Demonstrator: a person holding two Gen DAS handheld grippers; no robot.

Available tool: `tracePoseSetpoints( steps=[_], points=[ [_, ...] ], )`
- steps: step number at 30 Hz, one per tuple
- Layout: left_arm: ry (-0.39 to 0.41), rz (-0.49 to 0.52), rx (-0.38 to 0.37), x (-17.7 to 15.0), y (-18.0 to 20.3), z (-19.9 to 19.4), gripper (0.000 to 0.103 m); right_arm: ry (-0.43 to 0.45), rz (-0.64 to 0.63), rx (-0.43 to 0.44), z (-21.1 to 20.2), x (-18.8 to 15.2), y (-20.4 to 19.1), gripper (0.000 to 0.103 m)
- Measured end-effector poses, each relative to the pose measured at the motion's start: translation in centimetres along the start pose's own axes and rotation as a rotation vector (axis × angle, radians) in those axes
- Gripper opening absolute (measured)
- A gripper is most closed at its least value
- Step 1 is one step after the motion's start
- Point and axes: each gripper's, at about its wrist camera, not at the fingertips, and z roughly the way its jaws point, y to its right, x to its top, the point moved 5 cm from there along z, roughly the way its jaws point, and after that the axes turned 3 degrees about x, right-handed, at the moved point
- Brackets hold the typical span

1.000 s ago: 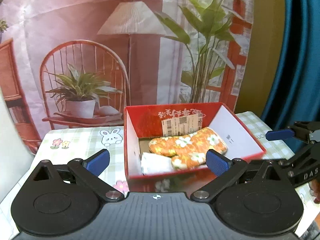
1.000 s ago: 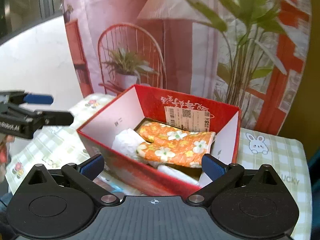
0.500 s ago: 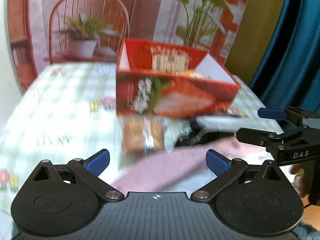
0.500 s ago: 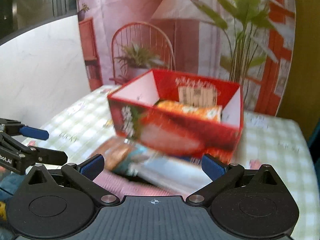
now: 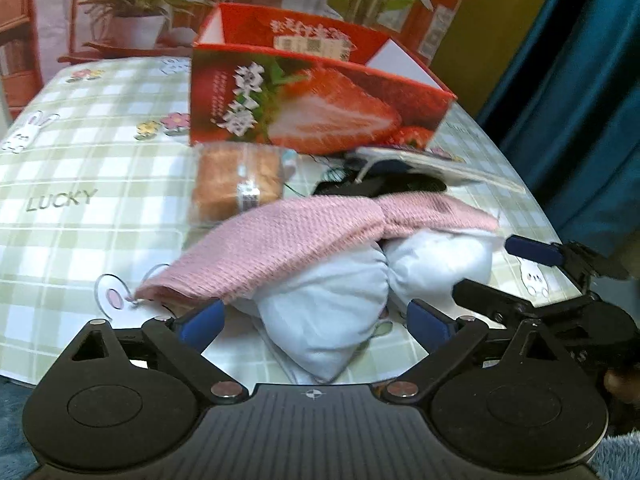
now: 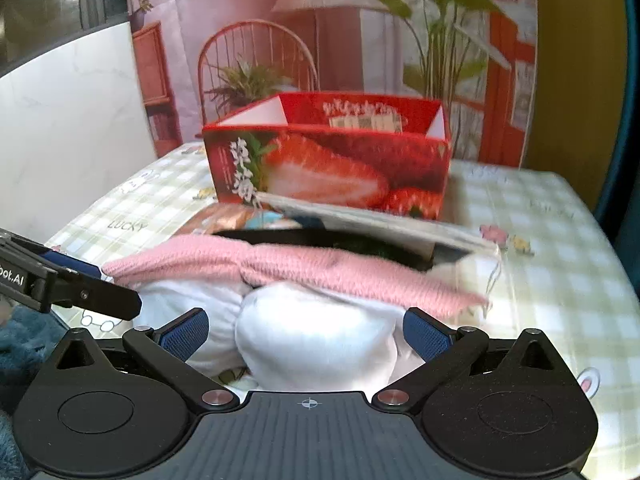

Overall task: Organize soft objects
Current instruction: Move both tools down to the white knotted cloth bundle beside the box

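Here a pink knit cloth (image 5: 304, 236) drapes over white soft bundles (image 5: 332, 312) on the checked tablecloth (image 5: 80, 152) printed "LUCKY", near its front edge. Both the left gripper (image 5: 316, 318) and right gripper (image 6: 306, 330) gape wide around the bundles, holding nothing. Behind sit a wrapped bread (image 5: 236, 184) and a strawberry-printed red box (image 6: 328, 168).

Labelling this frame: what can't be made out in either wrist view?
- Red box contents: both views, near wall hides them.
- Dark item: pink cloth and flat packet cover it.
- White bundles: partly under cloth.
- Box label: blurred.
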Motion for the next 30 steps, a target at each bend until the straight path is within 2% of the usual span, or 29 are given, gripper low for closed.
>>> tracePoseSetpoints(
  steps=[5, 9, 14, 18, 24, 30],
  points=[
    [-0.039, -0.005, -0.038, -0.3, 0.1, 1.3, 0.091, -0.046, 0.045, -0.004, 1.2, -0.7, 0.8, 0.103],
    [-0.085, 0.017, -0.057, -0.6, 0.5, 2.8, 0.074, -0.075, 0.093, 0.014, 2.3, -1.2, 1.5, 0.103],
    [-0.093, 0.036, -0.067, -0.5, 0.7, 4.1, 0.073, -0.087, 0.084, 0.032, 3.3, -1.4, 1.4, 0.103],
    [-0.079, 0.079, -0.057, 1.3, 0.2, 5.1, 0.057, -0.097, 0.055, 0.053, 4.1, -1.1, 1.1, 0.101],
    [-0.057, 0.065, -0.053, 2.7, -1.1, 6.4, 0.057, -0.105, -0.046, 0.075, 5.2, -0.4, -0.1, 0.092],
    [-0.017, 0.020, -0.082, 1.3, -1.8, 6.6, 0.063, -0.092, -0.058, 0.034, 6.3, -1.0, 0.3, 0.080]
  ],
)
